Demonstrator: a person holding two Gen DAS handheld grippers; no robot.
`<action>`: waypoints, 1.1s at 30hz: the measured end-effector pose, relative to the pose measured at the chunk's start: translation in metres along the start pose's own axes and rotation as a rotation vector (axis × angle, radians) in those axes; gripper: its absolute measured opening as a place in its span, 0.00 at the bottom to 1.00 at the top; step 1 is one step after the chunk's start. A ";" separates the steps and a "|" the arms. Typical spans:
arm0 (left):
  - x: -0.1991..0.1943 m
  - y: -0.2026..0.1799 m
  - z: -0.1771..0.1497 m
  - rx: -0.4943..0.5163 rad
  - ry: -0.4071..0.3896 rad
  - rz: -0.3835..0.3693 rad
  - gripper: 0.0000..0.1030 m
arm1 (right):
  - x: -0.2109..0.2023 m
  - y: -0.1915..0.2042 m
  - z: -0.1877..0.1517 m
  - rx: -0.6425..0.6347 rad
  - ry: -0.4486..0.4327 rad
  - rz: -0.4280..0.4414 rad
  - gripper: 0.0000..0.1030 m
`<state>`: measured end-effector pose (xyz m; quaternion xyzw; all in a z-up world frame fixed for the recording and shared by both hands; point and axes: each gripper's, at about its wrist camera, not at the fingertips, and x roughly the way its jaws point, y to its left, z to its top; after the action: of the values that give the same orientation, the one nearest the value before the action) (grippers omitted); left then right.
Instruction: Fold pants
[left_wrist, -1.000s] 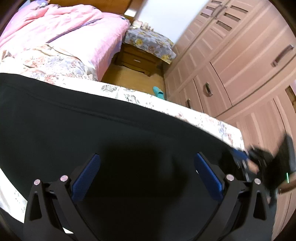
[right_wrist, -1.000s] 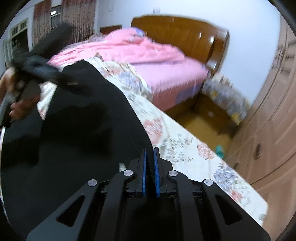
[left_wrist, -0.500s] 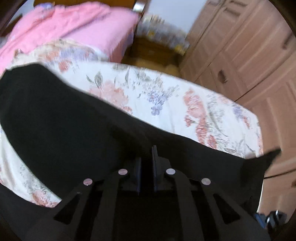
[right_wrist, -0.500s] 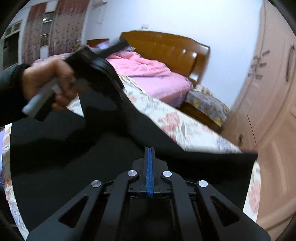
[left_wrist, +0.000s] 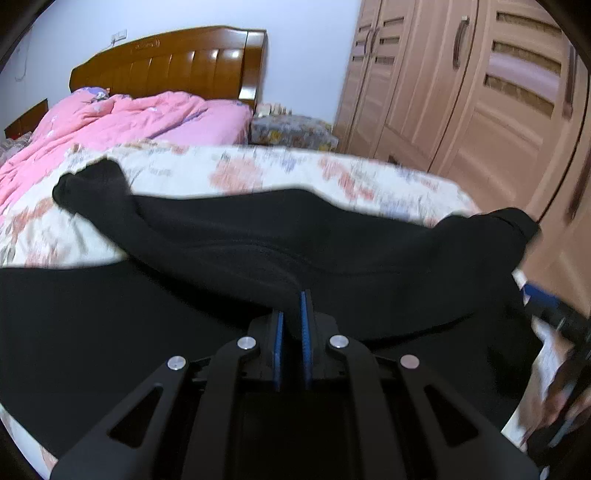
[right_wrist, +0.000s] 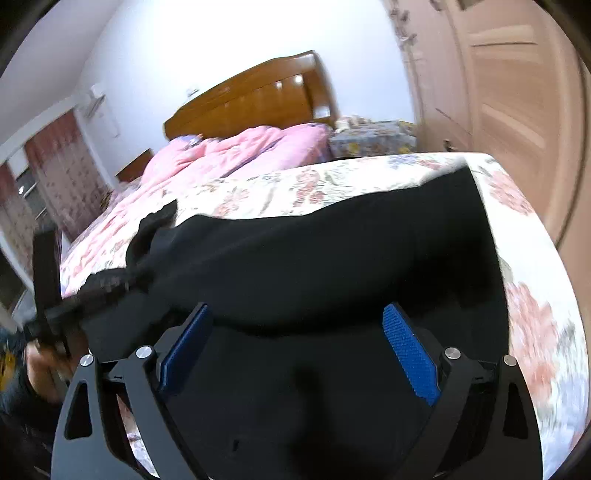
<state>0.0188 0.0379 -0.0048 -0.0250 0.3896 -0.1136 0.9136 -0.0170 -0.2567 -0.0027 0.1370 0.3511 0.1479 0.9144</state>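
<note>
Now the right tongs (right_wrist: 295, 350) stand spread wide and empty, where half a second ago their blue pads (right_wrist: 412, 354) were pressed together on cloth; they have let go. The left tongs (left_wrist: 290, 332), spread wide a second ago, are clamped on a ridge of the black pants (left_wrist: 258, 258) at the lower centre of the left wrist view. This suggests one fold has just been laid down on the right side, while the left side is not yet released.

The pants lie across the floral bedsheet (right_wrist: 528, 288), filling the middle and lower part of both views. In the right wrist view the black cloth sits directly under and ahead of the spread tongs, a doubled edge running across the frame's centre. In the left wrist view a pant end (left_wrist: 88, 184) trails toward the upper left, near the pink quilt (left_wrist: 122, 118).
</note>
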 end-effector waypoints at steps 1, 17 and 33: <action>0.004 0.002 -0.006 -0.008 0.010 -0.002 0.08 | 0.003 -0.003 -0.001 0.033 0.009 0.005 0.89; 0.013 0.046 -0.008 -0.152 0.043 -0.123 0.53 | 0.016 -0.021 -0.038 0.401 0.038 -0.050 0.63; 0.042 0.105 0.037 -0.287 0.093 -0.026 0.64 | 0.026 -0.024 -0.033 0.461 -0.002 -0.145 0.53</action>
<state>0.0929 0.1286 -0.0228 -0.1553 0.4434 -0.0696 0.8800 -0.0168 -0.2644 -0.0500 0.3165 0.3838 -0.0023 0.8675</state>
